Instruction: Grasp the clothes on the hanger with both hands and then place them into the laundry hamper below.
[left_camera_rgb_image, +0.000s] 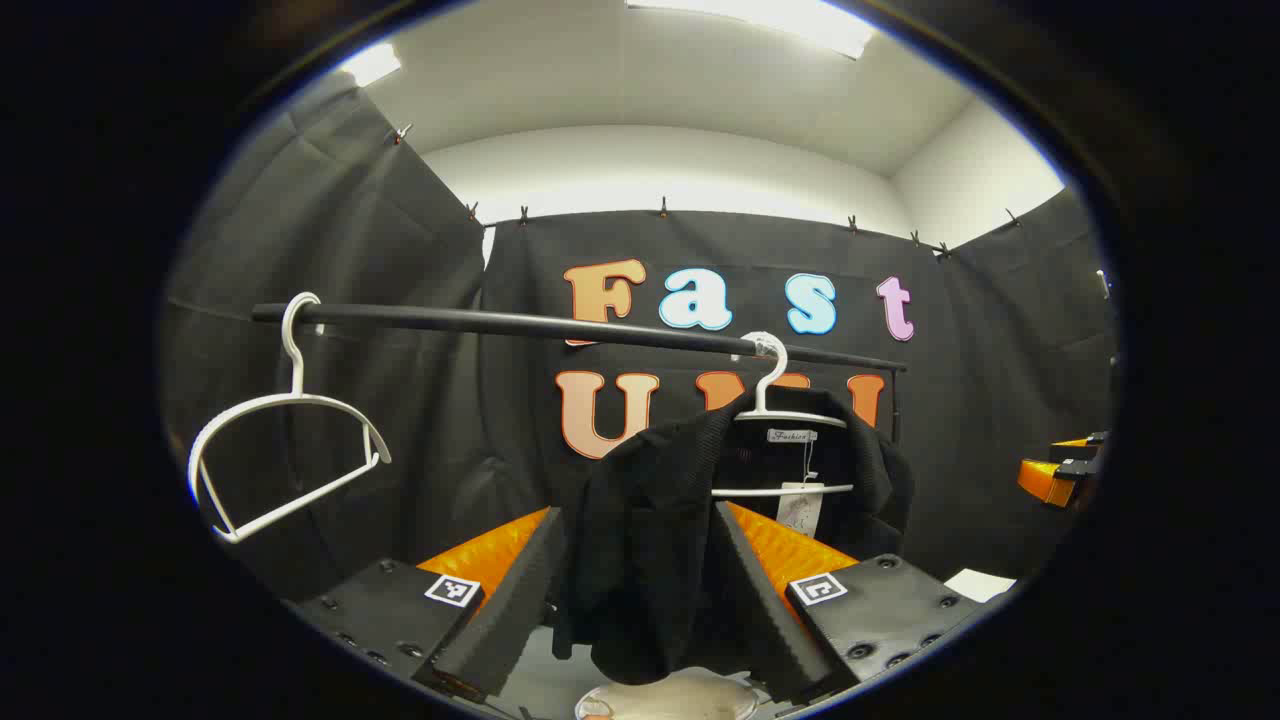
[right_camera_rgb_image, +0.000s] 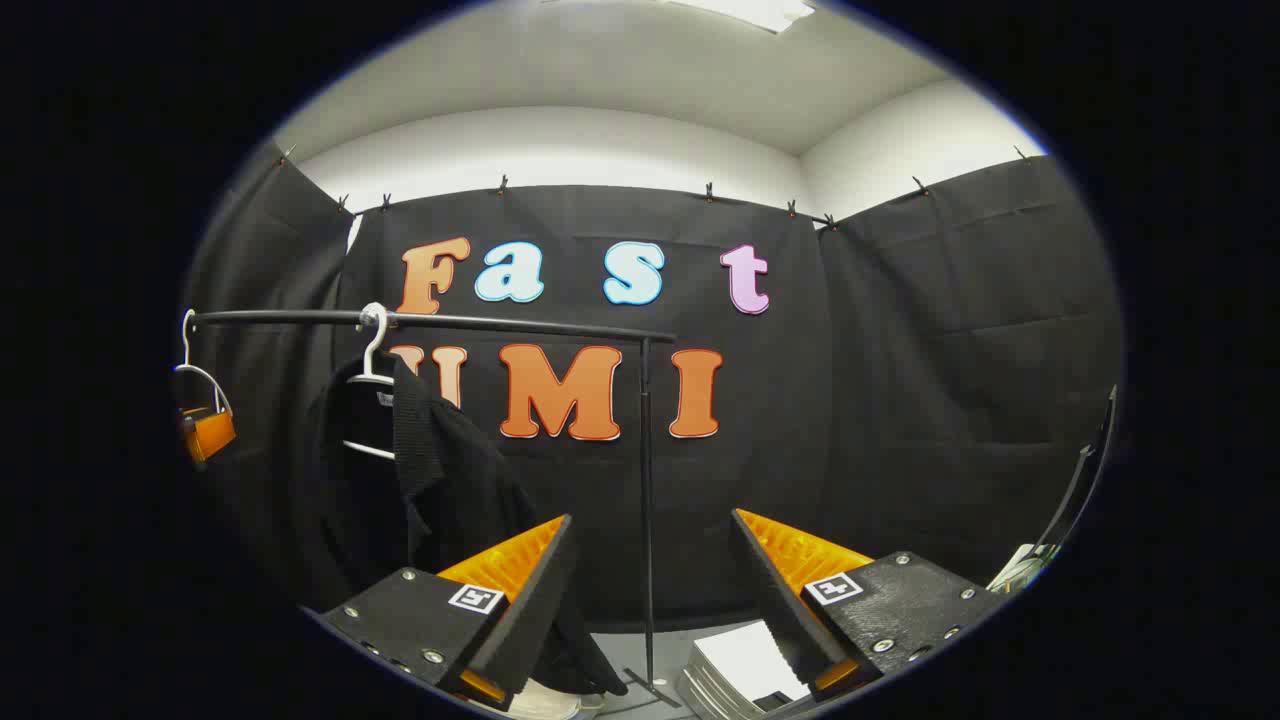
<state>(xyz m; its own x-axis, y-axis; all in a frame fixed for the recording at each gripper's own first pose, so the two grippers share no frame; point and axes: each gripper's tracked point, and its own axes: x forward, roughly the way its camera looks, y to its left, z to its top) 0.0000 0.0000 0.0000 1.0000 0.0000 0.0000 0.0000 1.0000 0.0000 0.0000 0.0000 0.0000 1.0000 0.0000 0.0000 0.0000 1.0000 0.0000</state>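
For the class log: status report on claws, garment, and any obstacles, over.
Left claw open around black garment, not yet clamped. Right claw open, empty. Garment on hanger.

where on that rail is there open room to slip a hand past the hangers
Open: the rail between the empty hanger and the black garment. Also past the garment toward the rack's upright post. Crowded: the garment itself, between the left claw's fingers.

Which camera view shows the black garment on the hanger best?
The left gripper view: the black garment hangs close and central, with a sleeve between the left gripper fingers. The right gripper view shows the garment farther off at the left, partly behind that gripper's finger.
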